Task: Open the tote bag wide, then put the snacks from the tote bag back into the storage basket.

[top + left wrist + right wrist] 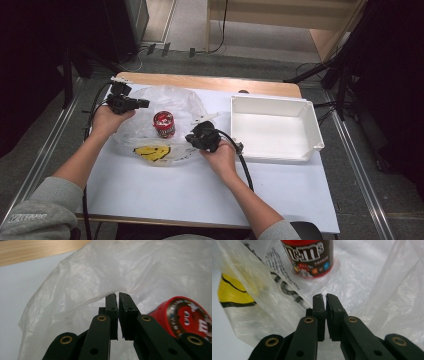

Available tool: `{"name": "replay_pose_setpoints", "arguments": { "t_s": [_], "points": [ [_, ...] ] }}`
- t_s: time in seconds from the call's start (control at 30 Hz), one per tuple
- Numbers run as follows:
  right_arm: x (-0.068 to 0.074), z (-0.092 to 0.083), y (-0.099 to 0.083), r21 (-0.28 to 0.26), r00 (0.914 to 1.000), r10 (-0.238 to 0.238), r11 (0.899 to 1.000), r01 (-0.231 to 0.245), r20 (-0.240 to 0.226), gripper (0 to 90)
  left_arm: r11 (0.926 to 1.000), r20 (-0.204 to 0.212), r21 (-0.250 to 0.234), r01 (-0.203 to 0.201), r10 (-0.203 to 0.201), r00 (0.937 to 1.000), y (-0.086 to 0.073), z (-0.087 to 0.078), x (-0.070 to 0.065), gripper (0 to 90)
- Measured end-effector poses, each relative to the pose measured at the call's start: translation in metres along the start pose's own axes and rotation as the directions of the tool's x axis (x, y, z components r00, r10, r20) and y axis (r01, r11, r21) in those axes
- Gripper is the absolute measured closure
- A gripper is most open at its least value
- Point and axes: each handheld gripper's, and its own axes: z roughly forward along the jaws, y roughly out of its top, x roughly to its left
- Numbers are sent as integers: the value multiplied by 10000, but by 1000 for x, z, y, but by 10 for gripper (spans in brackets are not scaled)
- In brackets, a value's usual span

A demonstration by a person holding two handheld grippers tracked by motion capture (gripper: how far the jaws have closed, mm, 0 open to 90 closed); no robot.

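- High view: the left gripper (141, 103) sits at the far left edge of a clear plastic bag (175, 97), its jaws pointing across toward the bag's rim. The bag lies on a white table (200, 190).
- High view: the right gripper (197, 125) is at the bag's near right edge. A red candy jar (164, 124) stands upright between the two grippers, inside the spread of the bag. A yellow smiley print (151, 152) on the bag lies just in front of the jar, to the left of the right gripper.
- High view: a white bin (305, 117) sits beyond the right gripper on its right side, apart from the bag.
- Left gripper view: the jaws of the left gripper (118, 294) are drawn nearly together, a thin slit between them, pinching the bag's (105, 270) film edge at their tips. The jar's (185, 315) red lid is just to the right of the jaws.
- Right gripper view: the right gripper (324, 296) has its jaws almost closed on the bag's (372, 277) film. The jar (308, 256) stands straight ahead of the tips, a little apart, and the smiley print (233, 293) lies off to the left.
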Motion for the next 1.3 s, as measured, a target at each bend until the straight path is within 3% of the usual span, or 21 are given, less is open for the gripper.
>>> {"name": "replay_pose_setpoints", "arguments": {
  "t_s": [0.23,0.37,0.5,0.6,0.73,0.8,0.97,1.1,1.3],
  "points": [
    [2,-6,7,-187,9999,-45,9998,42,-135,811,9993,185,40,-372,371,9991,2,-8,-10,854],
    [1,-10,10,-322,9997,-45,9995,38,-229,781,9991,227,-11,-426,426,9988,3,-14,-13,827],
    [1,-15,12,-432,9994,-4,9991,-11,-357,693,9993,280,-8,-365,365,9989,3,-18,-16,790],
    [2,-21,14,-387,9991,16,9992,-33,-418,618,9974,479,-31,-721,721,9962,1,-21,-19,688],
    [4,-29,14,-322,9984,-36,9995,18,-566,562,9973,824,-118,-718,725,9940,-2,-24,-23,561],
    [7,-34,14,-372,9974,-58,9993,31,-713,548,9960,763,-141,-881,890,9931,-3,-26,-26,509],
    [17,-41,14,-313,9950,-186,9994,156,-982,500,9967,1057,-246,-769,791,9912,-9,-28,-29,444],
    [21,-45,13,-451,9939,-433,9982,389,-1017,490,9961,979,-356,-808,839,9917,-14,-32,-32,440],
    [21,-38,15,-534,9935,-380,9980,324,-1069,477,9941,833,-310,-1036,1058,9909,-23,-36,-41,415]
  ]
}}
